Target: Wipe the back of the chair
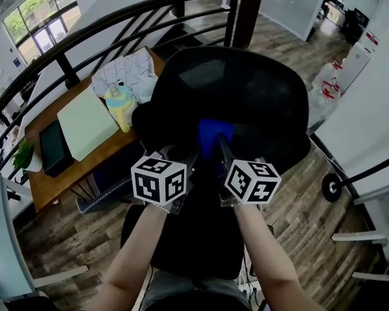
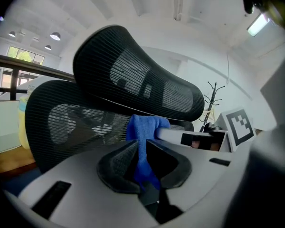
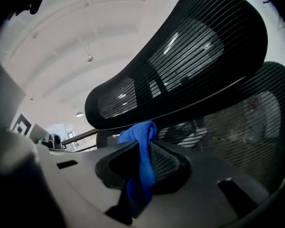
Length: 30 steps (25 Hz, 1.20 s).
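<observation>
A black mesh office chair fills the middle of the head view, its backrest (image 1: 266, 109) just in front of both grippers. A blue cloth (image 1: 213, 133) is bunched against the backrest. My left gripper (image 1: 193, 155) and right gripper (image 1: 223, 153) sit side by side below it, both shut on the cloth. In the left gripper view the blue cloth (image 2: 143, 148) is pinched between the jaws of the left gripper (image 2: 141, 151), with the headrest (image 2: 137, 77) above and the mesh backrest (image 2: 61, 122) behind. The right gripper (image 3: 143, 159) clamps the blue cloth (image 3: 141, 167) below the headrest (image 3: 190, 61).
A wooden desk (image 1: 48, 180) stands left of the chair, holding a pale green pad (image 1: 85, 122), a yellow container (image 1: 120, 106) and a crumpled white sheet (image 1: 131, 73). A black railing (image 1: 84, 34) curves behind. White furniture (image 1: 369, 135) stands to the right. A coat stand (image 2: 213, 99) shows past the chair.
</observation>
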Each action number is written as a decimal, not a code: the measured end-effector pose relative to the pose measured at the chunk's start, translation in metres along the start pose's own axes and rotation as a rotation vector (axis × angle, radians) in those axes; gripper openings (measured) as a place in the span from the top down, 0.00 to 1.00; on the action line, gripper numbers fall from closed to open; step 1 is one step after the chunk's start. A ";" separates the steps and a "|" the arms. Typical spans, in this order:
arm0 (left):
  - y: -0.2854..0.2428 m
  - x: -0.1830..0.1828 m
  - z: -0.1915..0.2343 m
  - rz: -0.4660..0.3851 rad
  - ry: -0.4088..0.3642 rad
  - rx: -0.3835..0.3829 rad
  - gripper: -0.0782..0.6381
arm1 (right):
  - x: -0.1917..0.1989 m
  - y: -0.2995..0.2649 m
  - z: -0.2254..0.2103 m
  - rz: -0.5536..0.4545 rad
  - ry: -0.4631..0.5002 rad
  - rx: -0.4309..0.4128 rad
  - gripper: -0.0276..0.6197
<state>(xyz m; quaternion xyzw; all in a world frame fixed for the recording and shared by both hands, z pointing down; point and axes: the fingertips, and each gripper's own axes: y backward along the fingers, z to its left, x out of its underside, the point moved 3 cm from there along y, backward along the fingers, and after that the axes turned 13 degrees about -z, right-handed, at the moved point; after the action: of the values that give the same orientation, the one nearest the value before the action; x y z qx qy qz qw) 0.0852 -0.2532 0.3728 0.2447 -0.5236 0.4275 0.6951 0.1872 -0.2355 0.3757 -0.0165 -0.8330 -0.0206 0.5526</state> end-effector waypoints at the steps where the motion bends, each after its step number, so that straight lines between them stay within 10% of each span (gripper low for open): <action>1: -0.004 0.001 -0.005 0.004 0.000 0.011 0.80 | -0.002 0.003 -0.004 -0.002 0.001 0.008 0.84; 30: -0.082 0.045 -0.121 0.116 0.010 0.272 0.80 | -0.049 0.107 -0.133 -0.097 0.042 0.299 0.84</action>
<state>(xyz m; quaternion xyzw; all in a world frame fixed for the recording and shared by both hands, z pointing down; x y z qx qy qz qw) 0.2217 -0.1851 0.3839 0.3037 -0.4705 0.5354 0.6322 0.3336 -0.1357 0.3843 0.1066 -0.8149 0.0769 0.5645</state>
